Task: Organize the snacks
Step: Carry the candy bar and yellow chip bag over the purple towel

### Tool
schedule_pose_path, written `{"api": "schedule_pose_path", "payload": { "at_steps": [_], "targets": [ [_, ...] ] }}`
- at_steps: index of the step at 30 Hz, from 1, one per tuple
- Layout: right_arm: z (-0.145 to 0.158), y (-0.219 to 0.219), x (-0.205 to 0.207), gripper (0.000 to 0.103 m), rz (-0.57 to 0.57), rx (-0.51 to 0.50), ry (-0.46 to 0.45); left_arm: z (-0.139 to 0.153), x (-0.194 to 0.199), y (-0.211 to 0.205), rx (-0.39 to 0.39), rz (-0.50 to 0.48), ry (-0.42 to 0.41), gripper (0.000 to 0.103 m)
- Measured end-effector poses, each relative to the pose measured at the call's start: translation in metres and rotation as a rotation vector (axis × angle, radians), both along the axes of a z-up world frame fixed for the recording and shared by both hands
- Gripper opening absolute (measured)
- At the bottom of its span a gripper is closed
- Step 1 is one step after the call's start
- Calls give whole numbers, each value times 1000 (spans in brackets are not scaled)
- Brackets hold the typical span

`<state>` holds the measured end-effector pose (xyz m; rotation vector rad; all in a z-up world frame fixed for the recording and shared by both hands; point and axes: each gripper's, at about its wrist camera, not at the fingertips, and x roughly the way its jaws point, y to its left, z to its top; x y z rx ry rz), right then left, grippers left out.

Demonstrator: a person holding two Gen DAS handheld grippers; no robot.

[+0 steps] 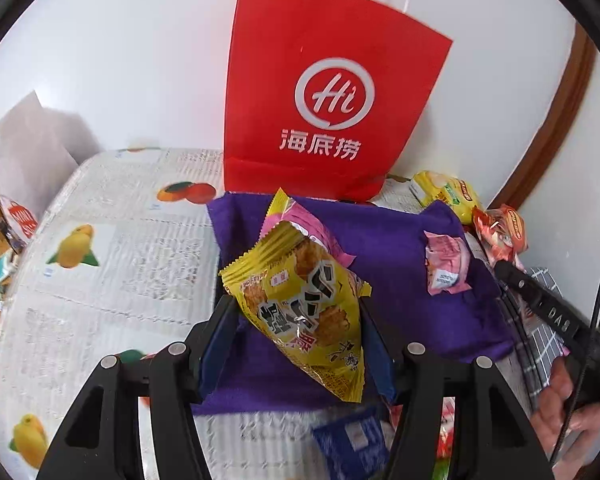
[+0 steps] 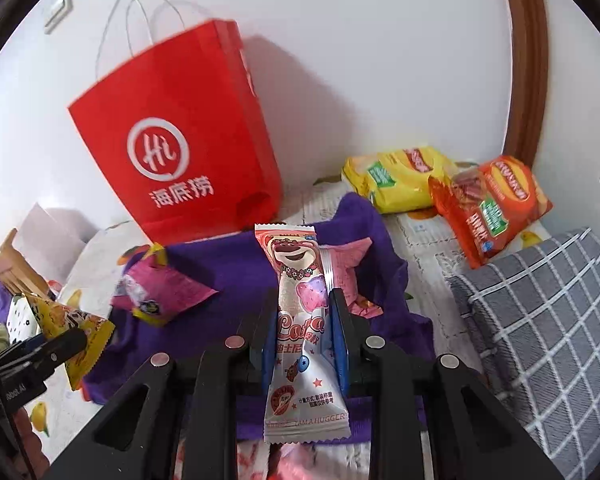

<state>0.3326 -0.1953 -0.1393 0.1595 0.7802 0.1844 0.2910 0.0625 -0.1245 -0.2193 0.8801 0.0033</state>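
Observation:
My left gripper (image 1: 298,308) is shut on a yellow snack packet (image 1: 304,312) and holds it above the purple cloth (image 1: 384,232). My right gripper (image 2: 303,304) is shut on a white and pink bear snack packet (image 2: 300,320), also above the purple cloth (image 2: 228,264). A pink packet (image 1: 446,264) lies on the cloth at the right. Another pink packet (image 1: 308,228) lies behind the yellow one; it also shows in the right wrist view (image 2: 160,292). A red paper bag (image 1: 324,92) stands upright at the back against the wall, also seen in the right wrist view (image 2: 180,152).
A yellow snack bag (image 2: 400,176) and an orange snack bag (image 2: 488,204) lie at the back right. A grey checked cushion (image 2: 540,320) is at the right. The table has a fruit-print cover (image 1: 100,248). A blue packet (image 1: 352,440) lies near the front edge.

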Motion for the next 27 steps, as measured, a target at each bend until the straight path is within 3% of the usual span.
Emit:
{"api": "schedule_pose_path", "payload": {
  "at_steps": [8, 12, 16, 27],
  "targets": [
    [-36, 1, 1, 24, 10, -89, 21, -23, 3, 3, -14, 80, -31, 58],
    [-42, 1, 4, 24, 12, -61, 32, -27, 4, 1, 13, 85, -50, 58],
    [-47, 6, 4, 24, 21, -72, 37, -41, 9, 6, -54, 98, 5, 58],
    [-54, -2, 7, 25, 34, 17, 100, -52, 10, 5, -96, 91, 47, 59]
  ]
}}
